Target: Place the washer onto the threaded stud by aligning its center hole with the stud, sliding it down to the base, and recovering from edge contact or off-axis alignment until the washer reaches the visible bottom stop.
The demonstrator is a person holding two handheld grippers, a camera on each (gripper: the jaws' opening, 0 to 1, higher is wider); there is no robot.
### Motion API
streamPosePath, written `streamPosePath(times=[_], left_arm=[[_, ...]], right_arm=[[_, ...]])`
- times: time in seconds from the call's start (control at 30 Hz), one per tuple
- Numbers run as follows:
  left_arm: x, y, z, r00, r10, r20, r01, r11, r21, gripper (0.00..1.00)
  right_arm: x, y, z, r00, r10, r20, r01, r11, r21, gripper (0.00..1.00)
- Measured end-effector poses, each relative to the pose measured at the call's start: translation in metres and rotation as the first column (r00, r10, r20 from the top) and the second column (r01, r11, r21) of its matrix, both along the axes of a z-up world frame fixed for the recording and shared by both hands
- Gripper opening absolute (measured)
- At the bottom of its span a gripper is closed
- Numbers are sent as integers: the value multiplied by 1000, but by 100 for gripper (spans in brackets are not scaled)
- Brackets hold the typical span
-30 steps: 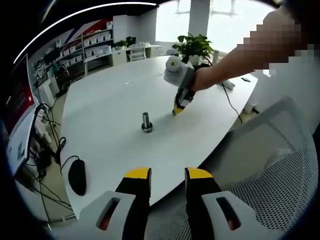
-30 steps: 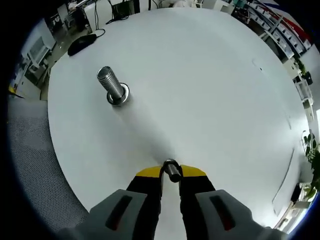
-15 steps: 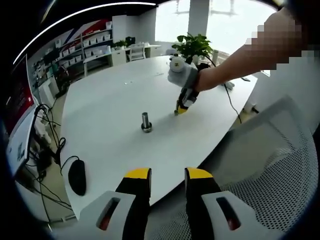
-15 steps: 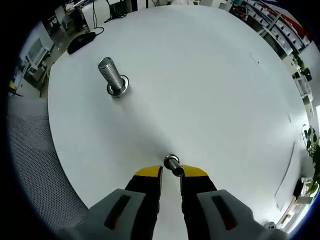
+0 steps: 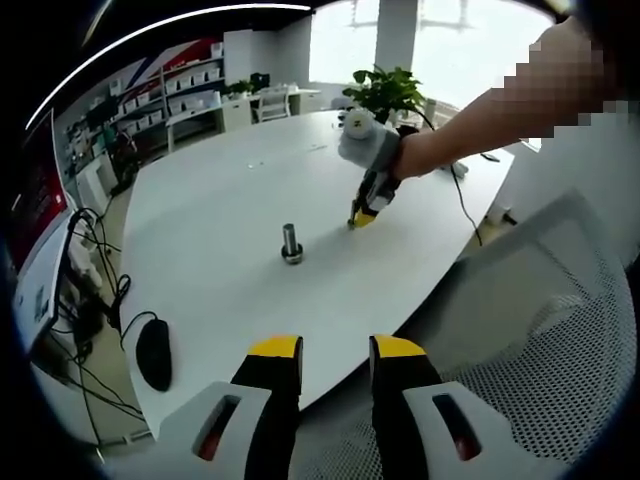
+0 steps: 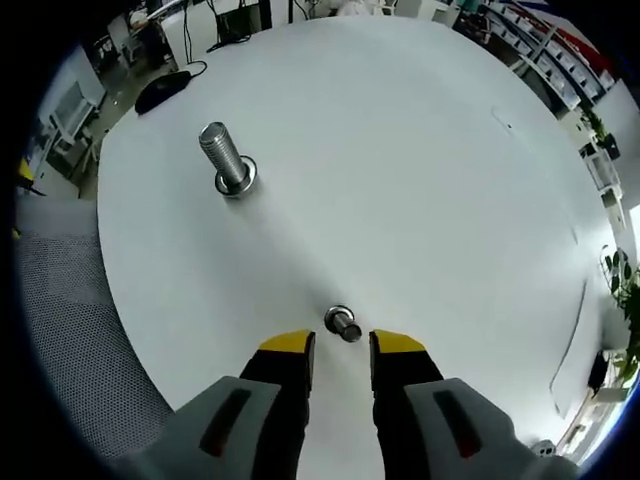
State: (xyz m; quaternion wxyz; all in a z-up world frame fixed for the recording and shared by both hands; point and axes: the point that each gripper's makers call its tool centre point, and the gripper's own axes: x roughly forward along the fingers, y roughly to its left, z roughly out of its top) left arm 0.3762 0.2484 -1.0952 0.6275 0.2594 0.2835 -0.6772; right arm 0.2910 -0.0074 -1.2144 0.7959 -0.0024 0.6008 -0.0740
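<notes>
White table [image 6: 420,180]; both grippers' jaws apart, right gripper [image 6: 340,345] beside small stud [image 6: 343,323].

The left tongs [image 5: 335,352] rise from the near edge with their yellow-tipped jaws apart and nothing between them, off the near rim of the white counter [image 5: 220,230]. A threaded stud [image 5: 291,243] stands upright on the counter's middle. To its right and a little farther, the right tongs [image 5: 360,218] point down at the counter, held by a person's hand [image 5: 405,160]. A black mouse [image 5: 154,352] lies near the left edge. A potted plant [image 5: 385,95] stands at the far side, and a mesh chair [image 5: 550,350] sits at the near right.
</notes>
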Motion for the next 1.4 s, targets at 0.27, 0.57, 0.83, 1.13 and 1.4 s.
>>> streamPosePath(times=[0.27, 0.57, 0.83, 1.13, 1.4], left_arm=[[-3, -2, 0, 1000, -17, -3, 17, 1000, -7, 25], [-6, -1, 5, 999, -32, -2, 32, 999, -28, 25], [-8, -1, 8, 999, -45, 1, 45, 998, -35, 25], [-10, -1, 10, 998, -54, 8, 55, 997, -48, 25], [-6, -5, 13, 999, -38, 8, 38, 996, -80, 26]], right_arm=[[-13, 7, 15, 998, 5, 59, -4, 1000, -14, 26], [-30, 17, 47, 981, -46, 187, 58, 997, -59, 27], [-47, 36, 73, 944, -94, 316, 119, 991, -61, 29], [-57, 46, 102, 891, -147, 430, 185, 982, -47, 30], [-65, 43, 129, 796, -248, 552, 290, 957, 11, 32]])
